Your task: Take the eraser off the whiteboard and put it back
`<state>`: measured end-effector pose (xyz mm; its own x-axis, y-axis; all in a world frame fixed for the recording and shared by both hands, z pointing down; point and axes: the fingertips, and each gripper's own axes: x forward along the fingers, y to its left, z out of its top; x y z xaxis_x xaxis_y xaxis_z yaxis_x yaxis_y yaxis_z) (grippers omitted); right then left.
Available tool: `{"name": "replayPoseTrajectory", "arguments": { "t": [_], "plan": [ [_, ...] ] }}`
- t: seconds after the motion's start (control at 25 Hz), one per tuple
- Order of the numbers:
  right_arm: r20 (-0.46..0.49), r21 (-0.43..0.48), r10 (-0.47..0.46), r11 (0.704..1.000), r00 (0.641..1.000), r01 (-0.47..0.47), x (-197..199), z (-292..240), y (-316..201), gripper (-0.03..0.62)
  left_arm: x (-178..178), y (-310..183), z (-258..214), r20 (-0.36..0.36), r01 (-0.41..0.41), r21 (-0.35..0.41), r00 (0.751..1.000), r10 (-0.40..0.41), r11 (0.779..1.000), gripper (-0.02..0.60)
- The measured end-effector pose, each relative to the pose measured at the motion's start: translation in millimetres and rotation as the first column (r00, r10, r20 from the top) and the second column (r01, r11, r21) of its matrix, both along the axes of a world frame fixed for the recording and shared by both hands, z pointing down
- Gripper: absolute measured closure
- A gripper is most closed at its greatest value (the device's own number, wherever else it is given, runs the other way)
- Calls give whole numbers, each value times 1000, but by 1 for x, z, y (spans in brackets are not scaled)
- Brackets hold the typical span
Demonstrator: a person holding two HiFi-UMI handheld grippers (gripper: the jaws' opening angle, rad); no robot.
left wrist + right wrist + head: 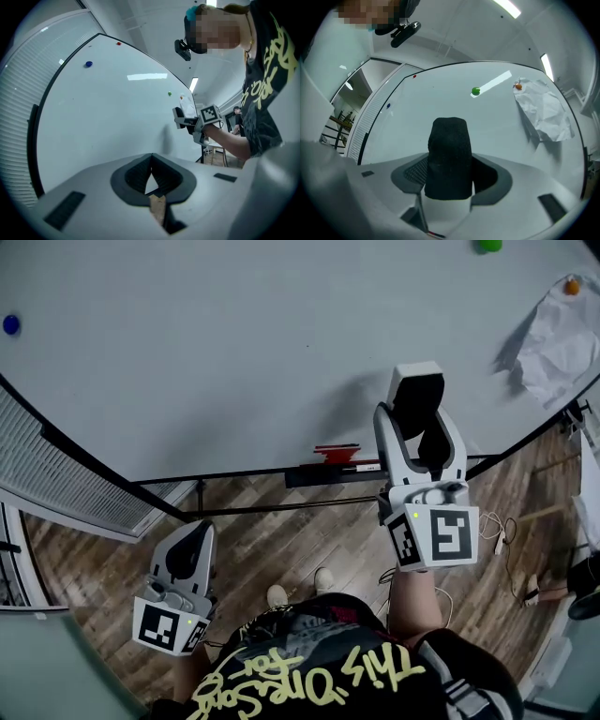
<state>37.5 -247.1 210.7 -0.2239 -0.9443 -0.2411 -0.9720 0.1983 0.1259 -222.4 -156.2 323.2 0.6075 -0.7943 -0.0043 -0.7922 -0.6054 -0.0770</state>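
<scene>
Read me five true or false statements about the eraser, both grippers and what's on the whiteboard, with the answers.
1. The right gripper holds the eraser. True.
2. The left gripper also grips something. False: its jaws are shut on nothing.
3. An orange magnet pins crumpled paper to the whiteboard. True.
4. The green magnet touches the crumpled paper. False: it sits apart on bare board.
5. The eraser's felt is red. False: it is black.

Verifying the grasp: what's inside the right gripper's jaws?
The eraser, black felt toward the camera, white body below. The right gripper covers its lower end, so that part can't be seen.
</scene>
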Motion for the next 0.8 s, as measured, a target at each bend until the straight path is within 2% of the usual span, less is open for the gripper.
{"name": "replayPoseTrajectory", "arguments": {
  "t": [0.4, 0.8],
  "plan": [
    [-5, -23, -60, 998, 998, 60, -11, 7, -36, 336, -4, -1, 1, 2, 96, -14, 995, -96, 995, 574],
    [-47, -49, -33, 998, 998, 31, -9, 14, -54, 336, -6, -4, 3, 6, 139, -22, 990, -138, 990, 574]
  ]
}}
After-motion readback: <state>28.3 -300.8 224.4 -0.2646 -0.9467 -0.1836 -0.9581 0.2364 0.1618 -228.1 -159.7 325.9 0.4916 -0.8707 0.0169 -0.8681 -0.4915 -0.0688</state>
